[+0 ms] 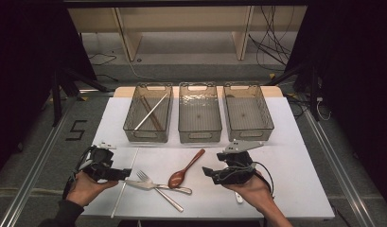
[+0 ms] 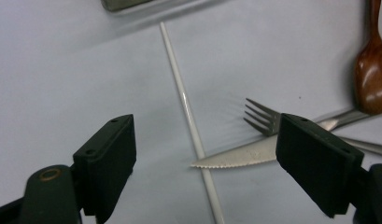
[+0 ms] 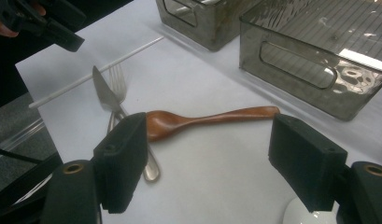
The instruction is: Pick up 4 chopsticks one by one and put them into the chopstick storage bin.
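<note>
White table point(image 1: 295, 189) carries three bins point(image 1: 199, 113) far and loose cutlery near, where the left gripper point(image 1: 127, 173), jaws spread and empty, lines up on the chopstick point(image 2: 188, 112) under the knife point(image 2: 240, 156), probably for sorting, while the right gripper point(image 1: 206, 171) waits unclenched by the spoon point(image 1: 184, 172)

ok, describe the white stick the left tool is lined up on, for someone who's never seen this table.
Start at the left bin of the three on the white table. In front of it a thin white chopstick runs toward the near edge, beside the left tool. Unlike the knife crossing it, it is plain, round and white.
</note>
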`<state>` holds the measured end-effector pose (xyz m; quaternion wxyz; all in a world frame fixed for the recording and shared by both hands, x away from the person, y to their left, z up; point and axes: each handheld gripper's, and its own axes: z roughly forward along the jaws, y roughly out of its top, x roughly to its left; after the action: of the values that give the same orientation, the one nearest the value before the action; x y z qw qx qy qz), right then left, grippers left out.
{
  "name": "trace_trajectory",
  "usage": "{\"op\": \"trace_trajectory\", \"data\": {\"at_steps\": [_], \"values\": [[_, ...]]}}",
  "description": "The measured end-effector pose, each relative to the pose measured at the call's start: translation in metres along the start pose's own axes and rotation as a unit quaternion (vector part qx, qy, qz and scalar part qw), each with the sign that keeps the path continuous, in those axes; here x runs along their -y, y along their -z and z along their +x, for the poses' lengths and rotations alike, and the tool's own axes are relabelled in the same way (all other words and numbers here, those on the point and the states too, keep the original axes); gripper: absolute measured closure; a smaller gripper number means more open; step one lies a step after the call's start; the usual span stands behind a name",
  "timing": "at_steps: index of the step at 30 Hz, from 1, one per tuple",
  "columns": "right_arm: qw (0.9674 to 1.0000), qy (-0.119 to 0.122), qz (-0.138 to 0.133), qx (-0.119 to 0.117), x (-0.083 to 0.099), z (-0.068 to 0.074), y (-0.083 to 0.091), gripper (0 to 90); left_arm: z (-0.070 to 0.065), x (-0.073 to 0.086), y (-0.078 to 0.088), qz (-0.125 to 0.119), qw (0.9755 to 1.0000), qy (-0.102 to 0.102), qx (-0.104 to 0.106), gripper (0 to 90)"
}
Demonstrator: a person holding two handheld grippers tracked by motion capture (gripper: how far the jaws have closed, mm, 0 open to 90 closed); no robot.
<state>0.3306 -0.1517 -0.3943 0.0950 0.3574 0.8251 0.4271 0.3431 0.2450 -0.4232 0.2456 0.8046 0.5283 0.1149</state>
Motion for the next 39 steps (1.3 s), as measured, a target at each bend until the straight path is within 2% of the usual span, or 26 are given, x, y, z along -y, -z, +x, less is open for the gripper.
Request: {"op": "trace_trajectory", "data": {"at_steps": [3, 9, 12, 15, 18, 29, 32, 39], "values": [[1.0, 0.0, 0.0, -0.002, 0.0, 0.0, 0.0, 29.3, 0.001, 0.002, -0.004, 0.012, 0.9999, 0.004, 0.002, 18.6], [1.0, 0.0, 0.001, -0.001, 0.0, 0.0, 0.0, 29.2, 0.002, 0.006, -0.007, 0.038, 0.9993, -0.001, 0.001, 18.3], [1.0, 0.001, 0.001, -0.002, 0.0, 0.001, -0.001, 29.2, 0.003, 0.008, -0.01, 0.056, 0.9984, -0.006, -0.003, 18.6], [1.0, 0.002, 0.003, -0.002, 0.0, 0.001, -0.001, 29.2, 0.005, 0.01, -0.012, 0.067, 0.9978, -0.001, -0.002, 18.9], [1.0, 0.001, 0.002, -0.003, 0.0, 0.001, -0.001, 29.2, 0.006, 0.012, -0.016, 0.081, 0.9967, -0.008, -0.005, 18.9], [1.0, 0.004, 0.003, -0.003, 0.0, 0.001, -0.001, 29.3, 0.005, 0.015, -0.028, 0.107, 0.994, -0.019, -0.012, 22.5], [1.0, 0.003, 0.002, -0.003, 0.0, 0.001, 0.0, 29.3, 0.006, 0.015, -0.028, 0.104, 0.9943, -0.021, -0.01, 27.0], [1.0, 0.003, 0.003, -0.003, 0.0, 0.002, -0.001, 29.3, 0.006, 0.016, -0.031, 0.11, 0.9935, -0.027, -0.009, 30.8]]}}
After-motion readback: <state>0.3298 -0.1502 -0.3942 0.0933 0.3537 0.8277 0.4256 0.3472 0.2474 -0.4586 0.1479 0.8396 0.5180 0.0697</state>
